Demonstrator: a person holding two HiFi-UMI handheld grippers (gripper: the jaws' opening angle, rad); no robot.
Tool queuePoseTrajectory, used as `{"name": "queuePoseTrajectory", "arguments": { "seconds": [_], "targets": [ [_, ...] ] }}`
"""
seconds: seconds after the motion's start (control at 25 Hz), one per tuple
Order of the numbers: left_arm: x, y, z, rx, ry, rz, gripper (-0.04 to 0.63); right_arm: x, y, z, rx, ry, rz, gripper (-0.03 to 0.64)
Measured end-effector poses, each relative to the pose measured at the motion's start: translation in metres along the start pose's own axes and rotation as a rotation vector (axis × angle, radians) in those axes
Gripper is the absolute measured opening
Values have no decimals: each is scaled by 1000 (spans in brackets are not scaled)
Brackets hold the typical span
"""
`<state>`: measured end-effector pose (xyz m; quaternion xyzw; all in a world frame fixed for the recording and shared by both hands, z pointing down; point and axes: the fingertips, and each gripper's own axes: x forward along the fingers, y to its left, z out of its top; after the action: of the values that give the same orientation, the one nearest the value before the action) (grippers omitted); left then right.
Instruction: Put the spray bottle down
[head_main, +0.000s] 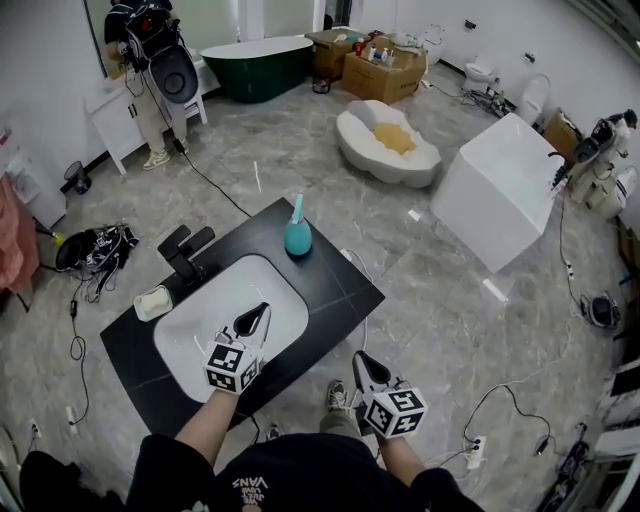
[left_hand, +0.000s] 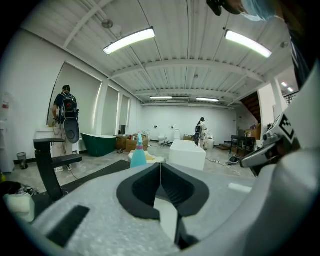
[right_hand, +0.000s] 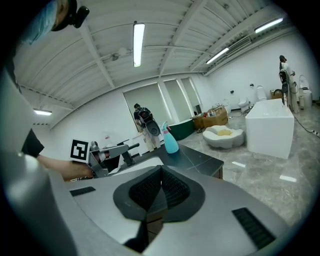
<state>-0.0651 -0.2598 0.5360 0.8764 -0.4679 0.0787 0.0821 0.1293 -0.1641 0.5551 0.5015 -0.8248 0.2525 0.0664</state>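
Standing upright: teal, teardrop-shaped spray bottle (head_main: 297, 238)

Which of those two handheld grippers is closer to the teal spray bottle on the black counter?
Left. The left gripper is over the white sink, with the spray bottle standing beyond it on the counter; the right gripper is off the counter's near edge, farther away.
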Motion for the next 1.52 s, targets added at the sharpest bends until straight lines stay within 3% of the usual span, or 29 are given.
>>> {"name": "queuePoseTrajectory", "arguments": {
  "seconds": [0.84,1.52],
  "targets": [
    [-131,-54,-17,54,-28,-198,20,-60,100,-51,22,-88,-96,3],
    [-199,-51,-46,55,12,-240,19,-75,146,-82,6,-87,-137,3]
  ]
}}
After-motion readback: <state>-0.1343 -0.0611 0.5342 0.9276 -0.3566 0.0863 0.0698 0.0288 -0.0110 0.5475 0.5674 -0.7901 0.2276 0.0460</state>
